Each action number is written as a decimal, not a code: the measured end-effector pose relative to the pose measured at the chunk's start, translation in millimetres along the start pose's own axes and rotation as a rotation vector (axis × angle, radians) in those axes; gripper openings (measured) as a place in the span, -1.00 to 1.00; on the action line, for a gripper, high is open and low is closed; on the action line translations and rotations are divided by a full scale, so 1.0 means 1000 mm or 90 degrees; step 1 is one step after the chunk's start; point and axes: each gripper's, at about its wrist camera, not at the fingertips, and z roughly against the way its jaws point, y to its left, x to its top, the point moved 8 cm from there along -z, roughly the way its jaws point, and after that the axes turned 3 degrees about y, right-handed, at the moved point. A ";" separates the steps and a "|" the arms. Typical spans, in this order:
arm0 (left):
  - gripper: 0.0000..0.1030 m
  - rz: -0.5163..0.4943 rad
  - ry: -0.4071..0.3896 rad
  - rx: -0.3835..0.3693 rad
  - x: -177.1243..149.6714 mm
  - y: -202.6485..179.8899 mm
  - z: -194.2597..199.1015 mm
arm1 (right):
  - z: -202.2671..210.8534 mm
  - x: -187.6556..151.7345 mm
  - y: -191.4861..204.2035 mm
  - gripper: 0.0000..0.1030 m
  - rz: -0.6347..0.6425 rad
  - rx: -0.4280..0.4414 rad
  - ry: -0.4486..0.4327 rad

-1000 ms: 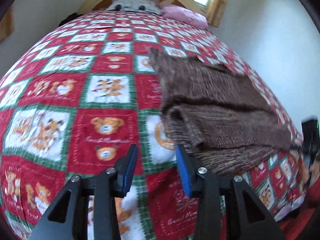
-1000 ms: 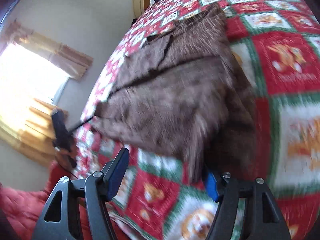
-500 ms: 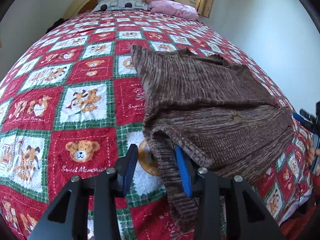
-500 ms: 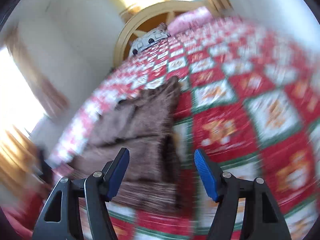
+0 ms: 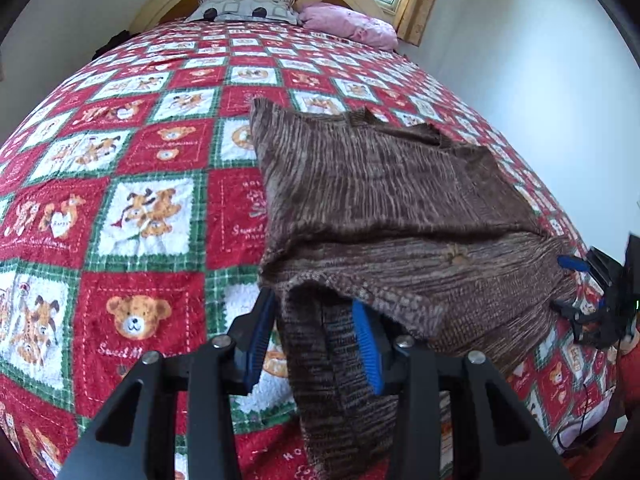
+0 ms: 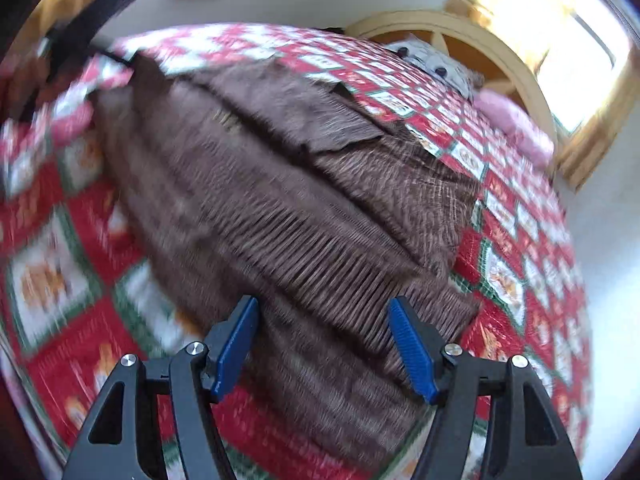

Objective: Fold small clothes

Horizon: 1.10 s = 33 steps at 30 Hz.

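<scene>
The brown knitted garment (image 5: 392, 208) lies partly folded on the right side of the bed (image 5: 132, 208). The left gripper (image 5: 314, 334) has its jaws spread around the garment's near edge. The right gripper (image 6: 324, 344) hovers over the garment, jaws spread wide.

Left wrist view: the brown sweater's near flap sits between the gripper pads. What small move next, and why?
Probably close the left gripper on that flap. The brown sweater is partly folded on the quilt, and its loose near edge hangs between the open pads, not yet pinched. The right gripper is open above the sweater's other end, so neither holds it.
</scene>
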 end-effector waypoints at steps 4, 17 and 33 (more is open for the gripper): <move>-0.19 -0.017 -0.007 0.005 0.003 0.004 0.008 | -0.020 0.021 -0.046 -0.01 -0.052 0.002 0.028; -0.19 0.017 -0.023 0.009 0.010 0.032 0.021 | -0.006 0.020 -0.119 -0.01 -0.382 0.070 -0.080; 0.46 -0.421 0.014 0.080 -0.028 -0.023 0.030 | -0.012 0.002 -0.097 -0.01 -0.465 0.128 -0.094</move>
